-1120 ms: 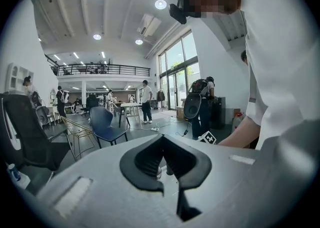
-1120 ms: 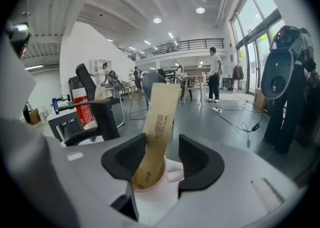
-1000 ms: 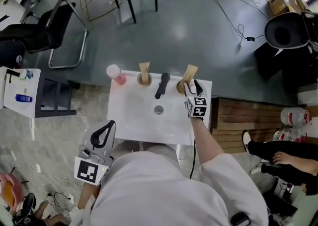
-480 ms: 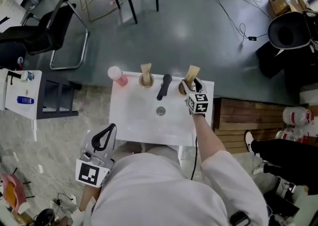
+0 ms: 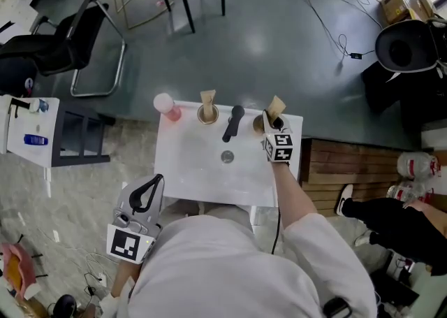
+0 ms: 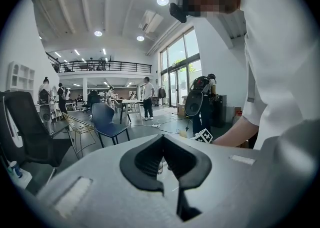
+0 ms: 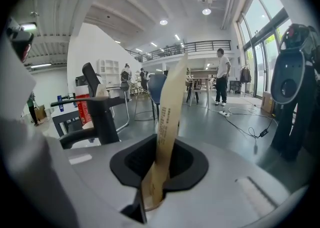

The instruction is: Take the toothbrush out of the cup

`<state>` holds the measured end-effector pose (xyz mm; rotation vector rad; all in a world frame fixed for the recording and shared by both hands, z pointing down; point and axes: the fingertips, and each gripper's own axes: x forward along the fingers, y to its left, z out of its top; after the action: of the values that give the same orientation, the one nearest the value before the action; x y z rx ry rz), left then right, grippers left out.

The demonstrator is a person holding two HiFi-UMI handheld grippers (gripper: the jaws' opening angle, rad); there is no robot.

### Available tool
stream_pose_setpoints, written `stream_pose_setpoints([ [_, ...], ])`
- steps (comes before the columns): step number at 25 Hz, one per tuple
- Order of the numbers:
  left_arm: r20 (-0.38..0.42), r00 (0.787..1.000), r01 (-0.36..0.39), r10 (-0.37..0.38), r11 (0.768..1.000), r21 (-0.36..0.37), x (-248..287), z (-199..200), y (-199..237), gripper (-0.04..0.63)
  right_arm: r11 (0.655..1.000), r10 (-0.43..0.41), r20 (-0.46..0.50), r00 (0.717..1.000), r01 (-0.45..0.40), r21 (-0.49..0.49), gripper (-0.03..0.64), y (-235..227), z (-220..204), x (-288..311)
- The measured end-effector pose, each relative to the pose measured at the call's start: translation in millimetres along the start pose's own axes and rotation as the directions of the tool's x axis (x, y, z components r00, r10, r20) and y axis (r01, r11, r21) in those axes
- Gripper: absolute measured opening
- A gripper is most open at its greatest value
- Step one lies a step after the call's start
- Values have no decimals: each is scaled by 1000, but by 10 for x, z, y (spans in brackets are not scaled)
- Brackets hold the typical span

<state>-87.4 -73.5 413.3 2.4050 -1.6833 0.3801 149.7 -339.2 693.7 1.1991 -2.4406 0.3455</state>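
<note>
Your right gripper [image 5: 274,123], jaws just closed, clamps the wrapped toothbrush [image 7: 169,117] upright in the cup [image 5: 258,125] at the table's [image 5: 195,173] far right corner, ready to lift. Your left gripper [image 6: 163,154] waits closed and empty.

Head camera overhead — gripper views low, level

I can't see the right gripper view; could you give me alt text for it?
The right gripper, whose black jaws have just been closing, pinches a tan paper-wrapped toothbrush that stands upright between them. Behind are a black tap and a bright hall.
</note>
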Motion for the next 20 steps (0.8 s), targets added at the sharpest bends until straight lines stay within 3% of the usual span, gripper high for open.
stream_pose_setpoints([
  [20, 7, 997, 71, -71, 997, -13, 261, -107, 34, 5, 1000, 2, 77, 997, -4, 30, 34, 3, 383, -271],
])
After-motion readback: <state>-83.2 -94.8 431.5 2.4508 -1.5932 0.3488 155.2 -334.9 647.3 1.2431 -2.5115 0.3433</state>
